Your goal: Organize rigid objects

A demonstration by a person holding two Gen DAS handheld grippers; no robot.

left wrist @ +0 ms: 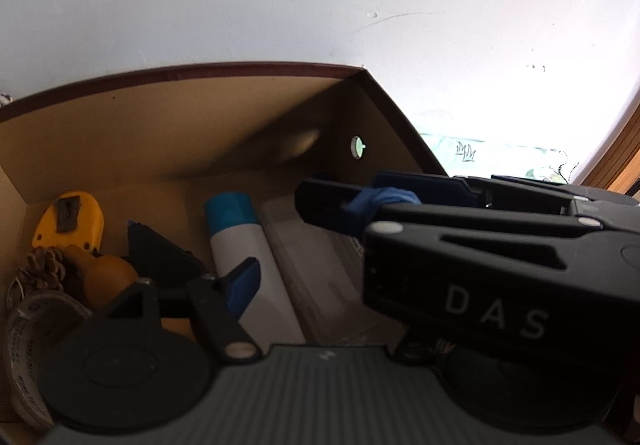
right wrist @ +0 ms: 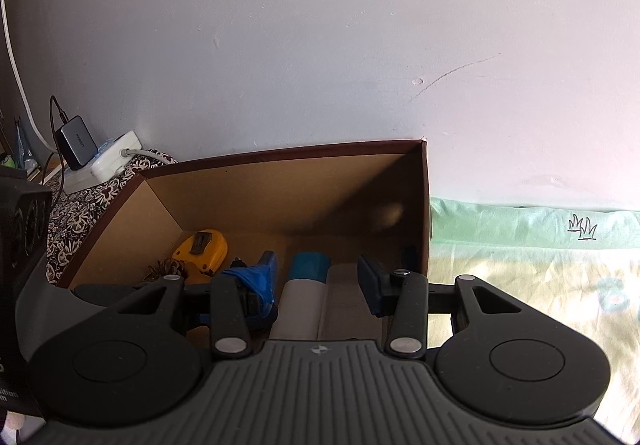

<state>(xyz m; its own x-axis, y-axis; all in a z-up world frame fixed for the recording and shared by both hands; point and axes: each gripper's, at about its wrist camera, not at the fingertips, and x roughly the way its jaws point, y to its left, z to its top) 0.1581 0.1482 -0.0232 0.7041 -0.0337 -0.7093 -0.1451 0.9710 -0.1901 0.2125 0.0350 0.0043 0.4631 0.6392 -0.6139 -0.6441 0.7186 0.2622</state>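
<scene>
An open cardboard box (left wrist: pixel 180 72) (right wrist: pixel 280 156) stands against the wall. Inside lie a yellow tape measure (left wrist: pixel 76 221) (right wrist: pixel 206 247), a pine cone (left wrist: pixel 42 271) (right wrist: pixel 168 268), a white bottle with a teal cap (left wrist: pixel 244 245) (right wrist: pixel 308 271) and a clear plastic case (left wrist: pixel 316 265) (right wrist: pixel 344 297). My left gripper (left wrist: pixel 320 277) hangs open over the bottle and case; only its left finger (left wrist: pixel 242 279) shows, beside the bottle. My right gripper (right wrist: pixel 316 283) (left wrist: pixel 344 187) reaches in from the right, open, with the bottle and case lying beyond its gap and nothing pressed.
A roll of tape (left wrist: pixel 28 357) and an orange gourd-shaped thing (left wrist: pixel 108 269) sit at the box's left end. Left of the box are a patterned cloth (right wrist: pixel 88 213), a black charger (right wrist: pixel 76 143) and a white power strip (right wrist: pixel 116 159). A green sheet (right wrist: pixel 520 245) spreads to the right.
</scene>
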